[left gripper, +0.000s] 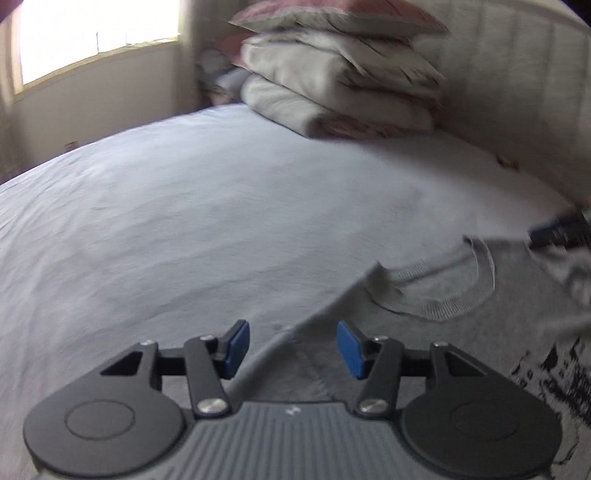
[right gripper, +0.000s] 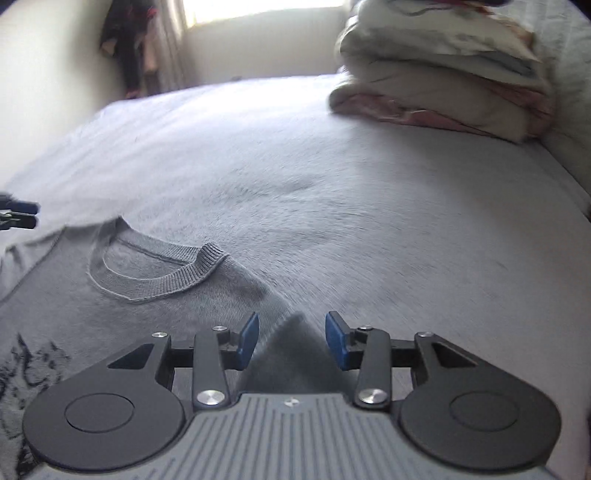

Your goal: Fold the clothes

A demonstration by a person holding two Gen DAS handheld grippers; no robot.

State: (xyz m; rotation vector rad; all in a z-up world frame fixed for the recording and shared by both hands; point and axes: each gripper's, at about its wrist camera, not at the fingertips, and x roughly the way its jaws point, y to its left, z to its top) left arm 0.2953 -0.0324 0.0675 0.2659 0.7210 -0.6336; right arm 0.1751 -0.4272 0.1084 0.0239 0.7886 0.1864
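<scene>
Grey sweater (right gripper: 122, 295) edges lie between the wide-open, empty jaws of both the left gripper (left gripper: 293, 349) and the right gripper (right gripper: 291, 340).

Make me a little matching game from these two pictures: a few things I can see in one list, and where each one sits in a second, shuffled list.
Things:
1. grey knitted sweater with a ribbed round collar
2. stack of folded white and pink bedding
3. bright window
4. left gripper with blue finger pads

Places:
A. by the padded headboard
B. in the far wall
C. spread flat on the pale bed sheet
D. open, over the sweater's shoulder edge

Pairs: 1-C, 2-A, 3-B, 4-D
</scene>
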